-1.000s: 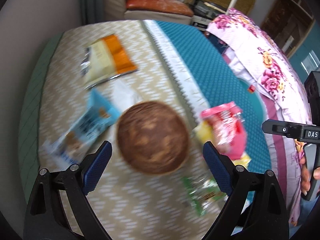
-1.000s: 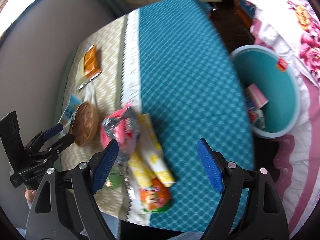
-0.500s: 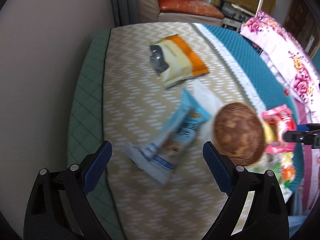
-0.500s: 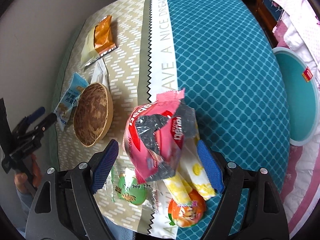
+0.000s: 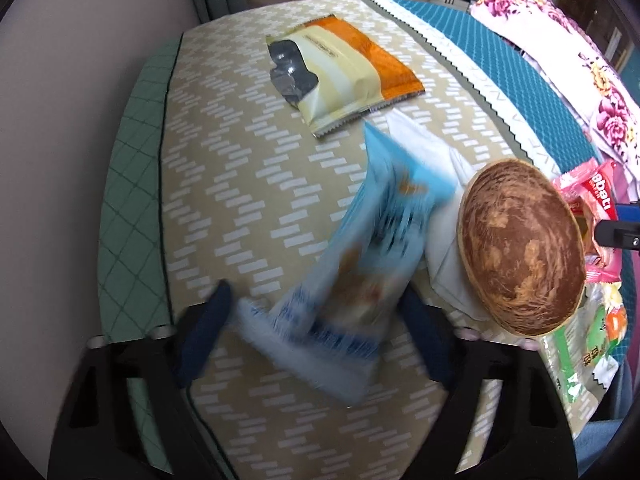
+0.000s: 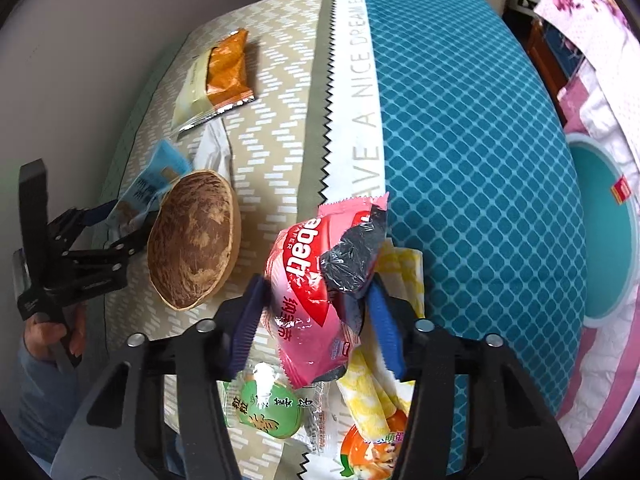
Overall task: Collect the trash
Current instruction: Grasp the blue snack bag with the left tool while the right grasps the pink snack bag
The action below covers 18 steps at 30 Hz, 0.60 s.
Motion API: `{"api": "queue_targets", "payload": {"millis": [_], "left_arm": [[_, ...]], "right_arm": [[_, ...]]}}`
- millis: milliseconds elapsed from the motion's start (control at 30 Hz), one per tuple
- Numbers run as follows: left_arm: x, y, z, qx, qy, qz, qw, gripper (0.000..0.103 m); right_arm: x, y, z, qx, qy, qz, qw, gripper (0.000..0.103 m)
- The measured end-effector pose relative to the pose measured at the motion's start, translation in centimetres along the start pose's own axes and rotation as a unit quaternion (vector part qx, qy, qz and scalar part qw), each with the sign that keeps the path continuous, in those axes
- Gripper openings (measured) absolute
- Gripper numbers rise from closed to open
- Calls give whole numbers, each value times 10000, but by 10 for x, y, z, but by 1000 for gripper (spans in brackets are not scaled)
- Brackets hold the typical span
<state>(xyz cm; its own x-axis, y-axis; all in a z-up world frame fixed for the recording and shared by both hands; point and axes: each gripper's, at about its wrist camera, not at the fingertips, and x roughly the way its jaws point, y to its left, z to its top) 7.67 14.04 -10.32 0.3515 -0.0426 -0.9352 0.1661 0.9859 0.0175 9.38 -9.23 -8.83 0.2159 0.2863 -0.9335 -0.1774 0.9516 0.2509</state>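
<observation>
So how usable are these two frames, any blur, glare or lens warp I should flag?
Left wrist view: the blue wrapper and the left gripper, jaws closing around it, are smeared by motion, while the orange packet stays sharp. Right wrist view: crisp throughout, print readable on the pink wrapper between the closing right gripper. Both views: fisheye bends the table edges; corners are dark.

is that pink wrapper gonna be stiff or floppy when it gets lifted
Probably floppy: the pink wrapper looks torn open and crumpled between the closing right gripper. Likely light, since it seems empty. Its glossy film may slip.
</observation>
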Motion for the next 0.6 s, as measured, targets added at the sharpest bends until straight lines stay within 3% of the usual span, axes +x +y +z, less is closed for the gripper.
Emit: {"api": "queue_targets", "payload": {"millis": [33,67,100,167,433,600], "left_arm": [[-1,0,0,-61,-35,-52,10000,61],[-3,0,0,-124,-52,-42,9999,47],[-4,0,0,-197,-81,22,9998,39],[-7,4,1,-412,-110,-9,9991,29],[-39,13,-3,-891,-420,-145,9950,27],[-50,12,0,-993,-511,-189,9936,27]], "right_arm": [[0,1,0,0,-14,10,10000,44],[-1,-2,0,9,-31,33,10000,35],[-2,-2,1,37,-33,80,10000,23],[-5,-6,2,94,-74,129,9998,23],[-23,-25,-1,125,-217,280,9993,7],[-30,-36,-3,332,-105,591,9976,10]]}}
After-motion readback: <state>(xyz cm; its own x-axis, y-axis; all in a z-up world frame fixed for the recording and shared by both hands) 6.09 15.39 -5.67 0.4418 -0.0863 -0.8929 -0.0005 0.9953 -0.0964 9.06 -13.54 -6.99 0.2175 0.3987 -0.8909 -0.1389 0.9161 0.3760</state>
